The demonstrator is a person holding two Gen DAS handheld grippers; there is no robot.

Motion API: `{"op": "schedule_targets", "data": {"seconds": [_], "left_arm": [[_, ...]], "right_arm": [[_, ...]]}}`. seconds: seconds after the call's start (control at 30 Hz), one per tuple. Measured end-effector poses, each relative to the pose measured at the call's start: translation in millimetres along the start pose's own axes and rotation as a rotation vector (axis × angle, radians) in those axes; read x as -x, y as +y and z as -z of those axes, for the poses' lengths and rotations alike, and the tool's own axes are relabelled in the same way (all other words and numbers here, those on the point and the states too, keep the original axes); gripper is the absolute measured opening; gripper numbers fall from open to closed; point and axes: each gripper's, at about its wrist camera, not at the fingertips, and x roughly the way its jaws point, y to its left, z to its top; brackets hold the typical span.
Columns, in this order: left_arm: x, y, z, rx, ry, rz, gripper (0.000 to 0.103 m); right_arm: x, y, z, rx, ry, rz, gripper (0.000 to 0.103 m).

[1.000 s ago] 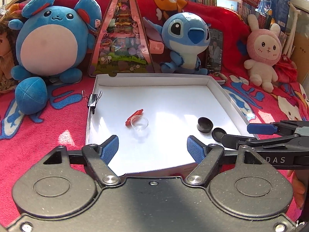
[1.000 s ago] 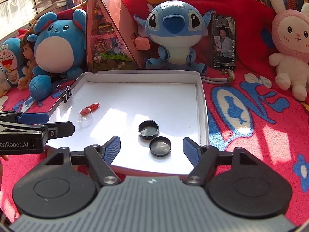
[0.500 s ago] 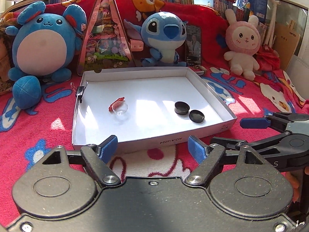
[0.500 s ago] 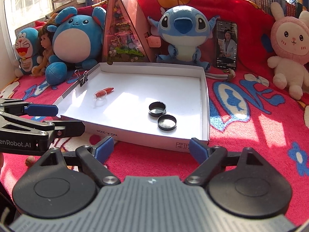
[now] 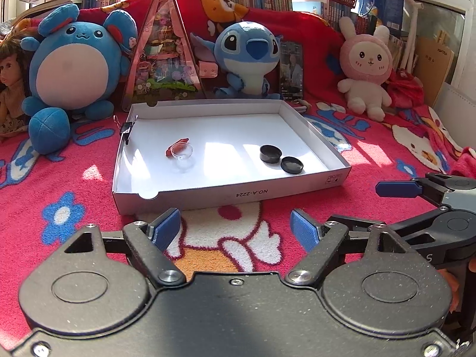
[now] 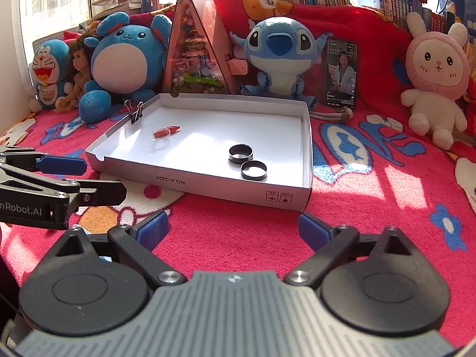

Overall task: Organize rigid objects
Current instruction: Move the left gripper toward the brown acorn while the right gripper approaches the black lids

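Two caps (image 5: 281, 158) lie right of the cup (image 5: 182, 152) in the tray (image 5: 226, 195)

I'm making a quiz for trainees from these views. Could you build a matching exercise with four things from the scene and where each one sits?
Things:
1. binder clip
2. two black round caps
3. phone
4. pink bunny plush

Places:
A. propped upright beside the blue alien plush
B. on the blanket, right of the white box
C. clipped on the box's left wall
D. inside the box, near its right side

Pairs: 1-C, 2-D, 3-A, 4-B
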Motion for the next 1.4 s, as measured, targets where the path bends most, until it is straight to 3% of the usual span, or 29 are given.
{"op": "schedule_targets", "data": {"seconds": [0.8,1.4], "left_arm": [[20.9,-0.6,40.7,-0.03,-0.032,-0.033,0.083],[30.2,26.3,60.6,0.018,-0.018,-0.087,0.085]], "right_arm": [[16.8,23.5,35.4,0.083,-0.081,0.048,0.103],[27.1,32.4,54.6,0.115,-0.095,0.054,0.103]]}}
